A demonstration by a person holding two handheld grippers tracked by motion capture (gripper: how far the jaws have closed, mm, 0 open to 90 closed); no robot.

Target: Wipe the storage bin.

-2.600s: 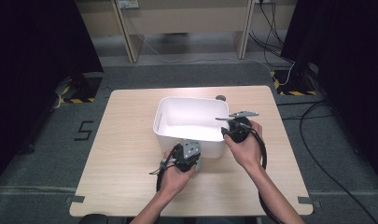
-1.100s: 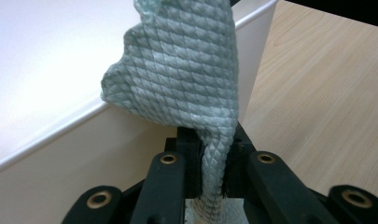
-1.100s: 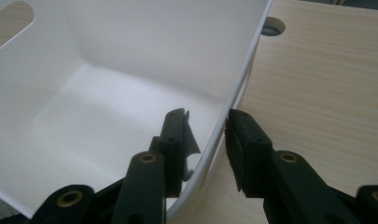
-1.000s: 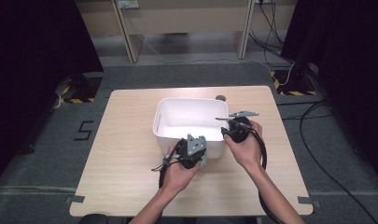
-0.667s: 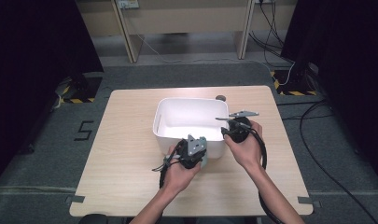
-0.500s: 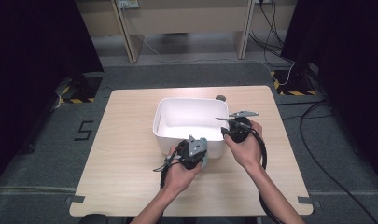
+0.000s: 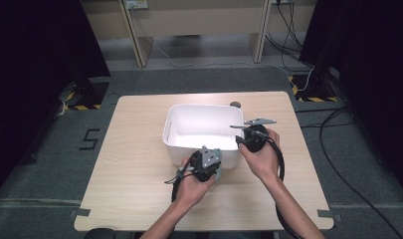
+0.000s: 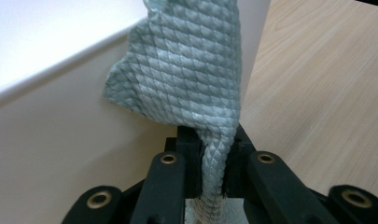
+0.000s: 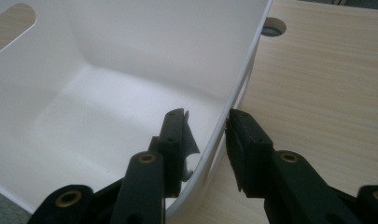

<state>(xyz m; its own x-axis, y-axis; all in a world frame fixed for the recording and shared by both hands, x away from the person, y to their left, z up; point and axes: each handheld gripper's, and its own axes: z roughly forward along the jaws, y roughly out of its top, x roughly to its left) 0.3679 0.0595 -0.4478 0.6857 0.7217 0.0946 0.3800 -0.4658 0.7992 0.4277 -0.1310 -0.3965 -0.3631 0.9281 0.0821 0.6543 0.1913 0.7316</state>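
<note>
Left gripper (image 8: 210,163) clamped on a pale green waffle-weave cloth (image 8: 186,70), pressed flat against the white tub's (image 7: 189,144) near outer wall, just below the rim. Right gripper (image 9: 205,140) straddling the tub's right wall, jaws narrow but not quite touching, steadying it on the bench (image 7: 134,164). Likely a wiping stroke next, running along that near wall.

On the table (image 7: 139,164) before me, the tub (image 7: 201,130) sits at centre, slightly toward the far edge. My left gripper (image 7: 207,164) is against the tub's near wall, a cloth (image 8: 186,74) caught between its jaws and lying up against that wall. My right gripper (image 7: 252,137) is at the tub's right wall, one jaw inside, one outside. A round hole (image 7: 235,104) in the tabletop lies just behind the tub's far right corner.
</note>
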